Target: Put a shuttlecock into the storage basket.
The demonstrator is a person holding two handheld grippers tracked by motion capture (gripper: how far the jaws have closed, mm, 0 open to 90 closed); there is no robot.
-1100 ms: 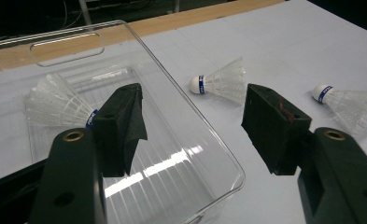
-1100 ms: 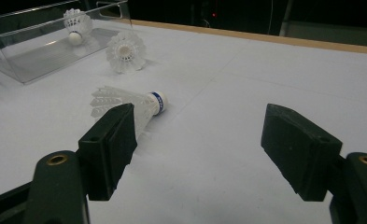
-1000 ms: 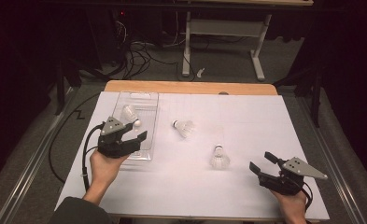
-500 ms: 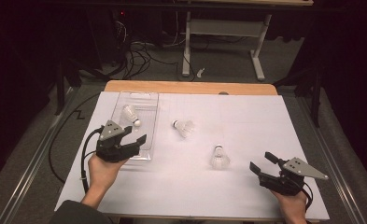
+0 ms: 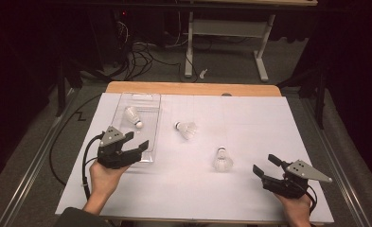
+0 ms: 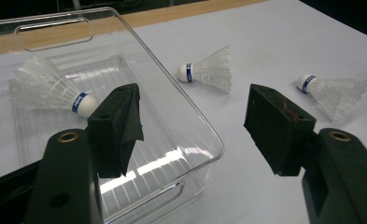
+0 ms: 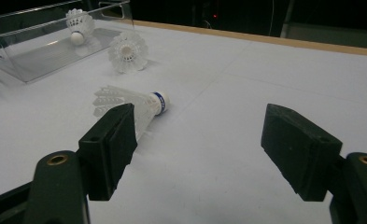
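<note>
Shuttlecock (image 6: 55, 91) inside clear bin (image 5: 151, 101), lying on its side just beyond left gripper (image 5: 129, 147). Left gripper jaws apart, just been opening a bit further, nothing between pads; one jaw over bin floor, other outside near wall, per left gripper view. Bin's near end partly covered by gripper body in high view; near rim cut off at bottom edge of left gripper view. Skirt of binned shuttlecock blurs against clear ribbed floor, feather edges hard to separate. Long axis slants across bin: cork with blue band toward near-right in high view, skirt toward far-left corner.

Right gripper (image 5: 268, 172) jaws wide apart, empty, low over white sheet (image 5: 250, 113) at near right. Hand behind it cut off by bottom edge of high view.

Second shuttlecock (image 5: 187, 129) on sheet just right of bin, not touching it; cork toward bin, skirt away to the right. Right gripper view shows it skirt-on, cork hidden behind feathers.

Third shuttlecock (image 5: 222, 159) on sheet between the two grippers, closer to right one, well apart from bin. Cork toward far edge, skirt toward person. Skirt partly hidden behind one jaw in right gripper view.

Wooden table edge (image 5: 193, 88) visible past sheet's far side; floor beyond dark, cables indistinct.
</note>
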